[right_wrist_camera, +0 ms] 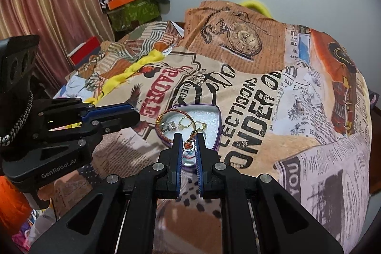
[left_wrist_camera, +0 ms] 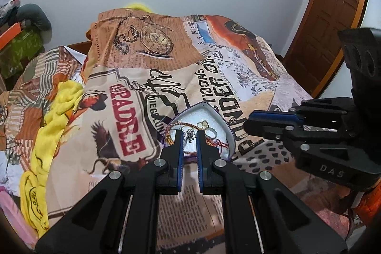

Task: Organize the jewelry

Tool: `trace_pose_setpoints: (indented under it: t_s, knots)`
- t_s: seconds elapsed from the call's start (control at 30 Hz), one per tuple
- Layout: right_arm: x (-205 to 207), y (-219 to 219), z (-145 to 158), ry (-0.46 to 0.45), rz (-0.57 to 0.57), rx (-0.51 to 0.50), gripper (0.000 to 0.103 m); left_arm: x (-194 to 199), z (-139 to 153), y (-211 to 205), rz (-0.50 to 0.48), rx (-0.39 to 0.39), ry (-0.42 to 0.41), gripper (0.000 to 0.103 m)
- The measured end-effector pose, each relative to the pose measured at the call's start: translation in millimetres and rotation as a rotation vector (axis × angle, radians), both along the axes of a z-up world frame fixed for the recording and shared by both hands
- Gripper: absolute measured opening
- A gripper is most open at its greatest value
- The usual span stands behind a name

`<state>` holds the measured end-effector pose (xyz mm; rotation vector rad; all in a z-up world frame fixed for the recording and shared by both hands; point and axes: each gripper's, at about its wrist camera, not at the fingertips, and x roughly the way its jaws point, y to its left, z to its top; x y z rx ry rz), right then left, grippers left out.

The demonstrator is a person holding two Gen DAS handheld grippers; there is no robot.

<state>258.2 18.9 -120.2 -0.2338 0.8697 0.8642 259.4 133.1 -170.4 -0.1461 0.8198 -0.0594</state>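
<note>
Printed bedspread (right_wrist_camera: 273,92) carries the heart-shaped jewelry box (right_wrist_camera: 215,116) – rings and bracelet inside. Right gripper (right_wrist_camera: 189,144), narrow, brackets a red-stone pendant (right_wrist_camera: 188,145); left gripper (left_wrist_camera: 189,135), narrow, frames a silver charm (left_wrist_camera: 190,134) – sorting underway; next needs a careful pinch

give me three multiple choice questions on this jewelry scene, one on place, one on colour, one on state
1. Where does the jewelry box sit?
A. on the printed bedspread
B. on a wooden shelf
C. on the floor

2. What colour is the box's outer wall?
A. green
B. purple
C. black

3. How is the box?
A. shut with a lid
B. open, jewelry inside
C. upside down

Answers:
1 A, printed fabric surrounds the box on all sides.
2 B, its rim and side show purple.
3 B, the white lining, a braided bracelet and a gold ring lie exposed.
</note>
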Motion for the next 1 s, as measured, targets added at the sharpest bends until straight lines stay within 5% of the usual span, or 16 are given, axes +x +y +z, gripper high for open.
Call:
trace_pose_setpoints:
  t_s: [0.57, 1.0]
  knots:
    - [47.6, 26.9, -24.5, 0.09, 0.008, -0.034, 0.009, 34.6, -35.0, -4.7, -0.061, 0.003, 0.077, 0.008]
    - [45.5, 31.8, -30.1, 0.083, 0.024, -0.068, 0.009, 32.2, -32.1, -5.1, -0.063, 0.001, 0.072, 0.008]
